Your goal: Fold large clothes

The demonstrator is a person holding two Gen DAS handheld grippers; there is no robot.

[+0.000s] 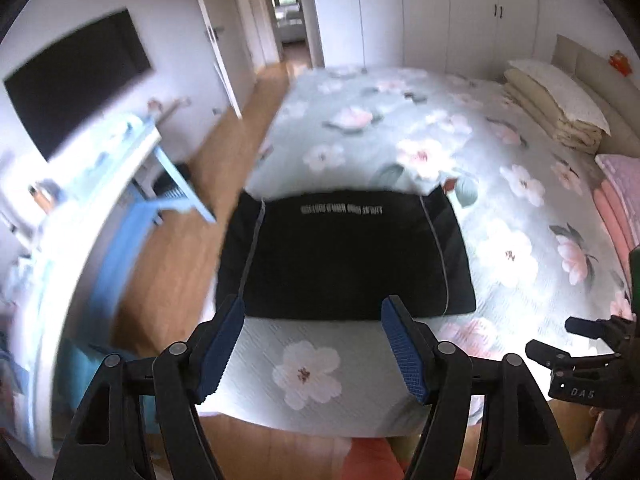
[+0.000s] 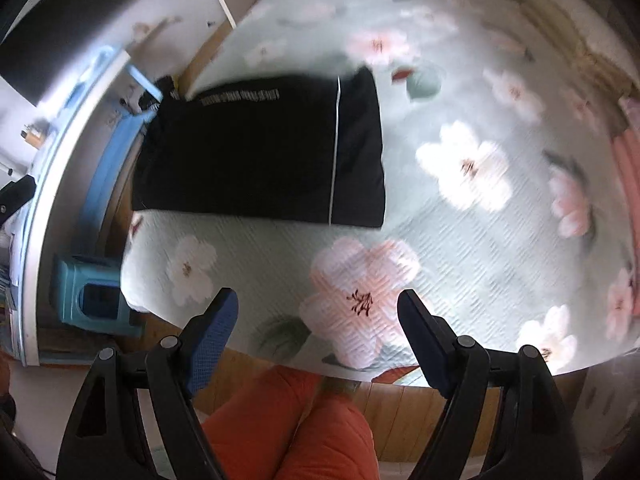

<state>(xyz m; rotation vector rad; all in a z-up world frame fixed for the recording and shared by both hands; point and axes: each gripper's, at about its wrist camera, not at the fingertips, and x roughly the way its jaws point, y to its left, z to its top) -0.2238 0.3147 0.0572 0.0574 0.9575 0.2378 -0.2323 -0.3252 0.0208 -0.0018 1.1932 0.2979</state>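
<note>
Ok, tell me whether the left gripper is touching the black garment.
Apart. In the left wrist view the left gripper hangs open above the bed, nothing between its pads; the folded black garment lies flat beyond the fingertips.

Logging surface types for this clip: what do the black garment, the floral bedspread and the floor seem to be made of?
Black garment: soft matte fabric, probably a knit; it lies flat in a folded rectangle with thin pale piping and printed lettering.
Floral bedspread: quilted textile, likely cotton; stitched ribbing shows across the printed flowers.
Floor: wood or wood-look laminate; warm brown planks with a slight sheen.
</note>
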